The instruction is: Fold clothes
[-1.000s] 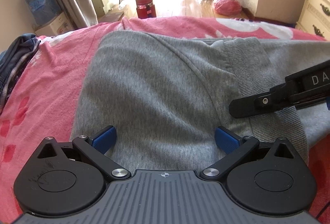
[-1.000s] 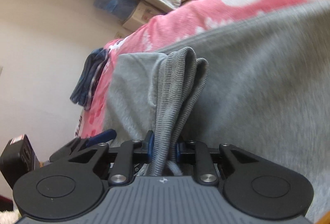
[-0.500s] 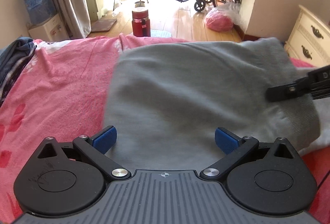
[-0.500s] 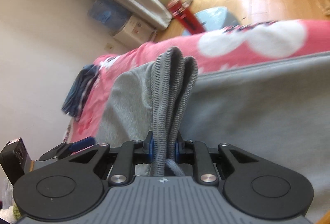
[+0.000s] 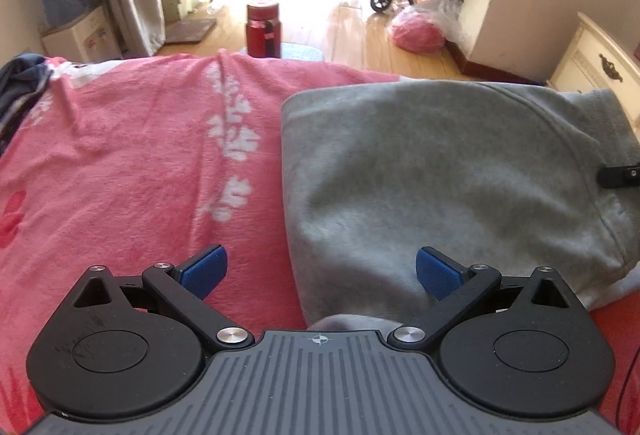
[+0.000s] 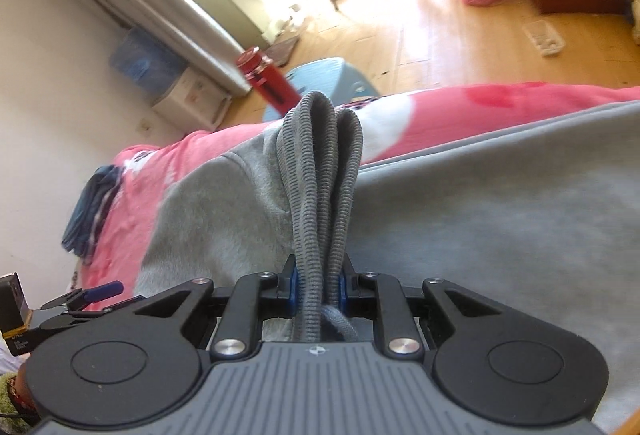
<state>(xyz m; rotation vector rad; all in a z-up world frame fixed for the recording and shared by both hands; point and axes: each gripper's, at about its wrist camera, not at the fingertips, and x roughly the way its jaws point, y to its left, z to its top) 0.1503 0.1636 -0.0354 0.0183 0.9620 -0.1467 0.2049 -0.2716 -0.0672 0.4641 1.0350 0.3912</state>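
Right gripper (image 6: 318,289) stays clamped on the bunched ribbed cuff (image 6: 320,163); over the last second it has dragged that part of the grey sweatshirt (image 5: 436,171) rightwards. Left gripper (image 5: 320,271) hangs wide apart, holding nothing, at the sweatshirt's near-left edge. Pink blanket (image 5: 132,163) now shows bare on the left. Likely a fold being laid over. Dark clothes (image 5: 18,83) sit far left.

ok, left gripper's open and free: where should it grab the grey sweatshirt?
Probably the near folded edge of the grey sweatshirt, which bulges between the left gripper's open fingers. Come in low from the pink blanket side: that edge lies bare there. The right gripper is shut on the ribbed hem.
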